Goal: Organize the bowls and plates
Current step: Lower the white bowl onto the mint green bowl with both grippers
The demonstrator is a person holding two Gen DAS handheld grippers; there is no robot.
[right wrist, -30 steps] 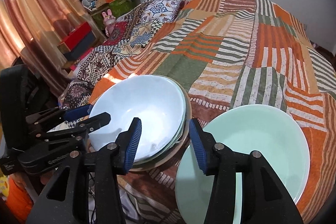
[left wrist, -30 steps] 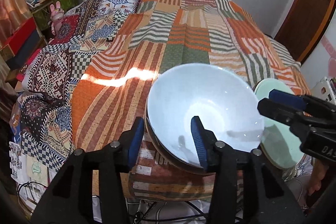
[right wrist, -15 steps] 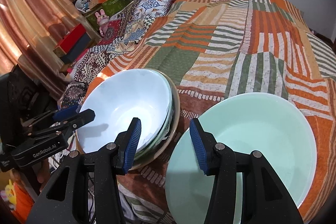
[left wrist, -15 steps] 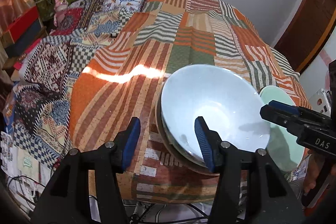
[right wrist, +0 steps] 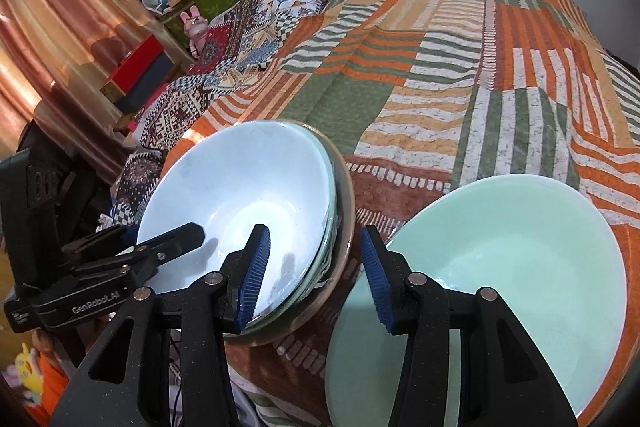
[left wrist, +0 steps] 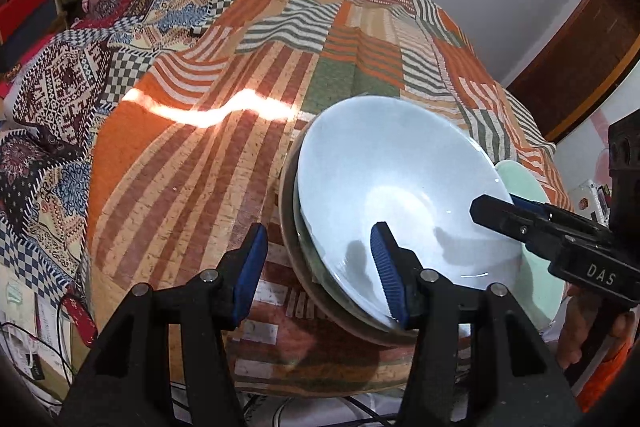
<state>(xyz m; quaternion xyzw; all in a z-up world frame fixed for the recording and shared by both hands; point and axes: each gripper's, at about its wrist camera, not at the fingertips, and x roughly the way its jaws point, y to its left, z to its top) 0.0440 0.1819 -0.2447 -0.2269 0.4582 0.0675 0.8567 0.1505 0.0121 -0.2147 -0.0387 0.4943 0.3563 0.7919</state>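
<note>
The left wrist view shows the pale blue bowl [left wrist: 400, 203] nested on top of a stack, with a brown-rimmed dish [left wrist: 304, 287] beneath it, near the front edge of the striped bedspread [left wrist: 192, 195]. The left gripper [left wrist: 320, 267] is spread, its right pad over the bowl's near rim and its left pad outside the stack; nothing is pinched. In the right wrist view the mint green plate [right wrist: 500, 267] lies just beside the stack, at the bed's near edge. The right gripper [right wrist: 312, 271] has just been closing but is still parted, with the stack's rim and the gap to the plate between its pads; no contact is seen.

The dishes are judged to be glazed ceramic or glass: stiff, fairly heavy, slick and breakable. A rim is judged the only place thin enough to be pinched, and a firm, level hold would be needed, since the soft bedding gives uneven support and the stack sits tilted.

"DAS" is read on the right gripper's side in the left view, and "GenRobot.AI" on the left gripper's side in the right view.
</note>
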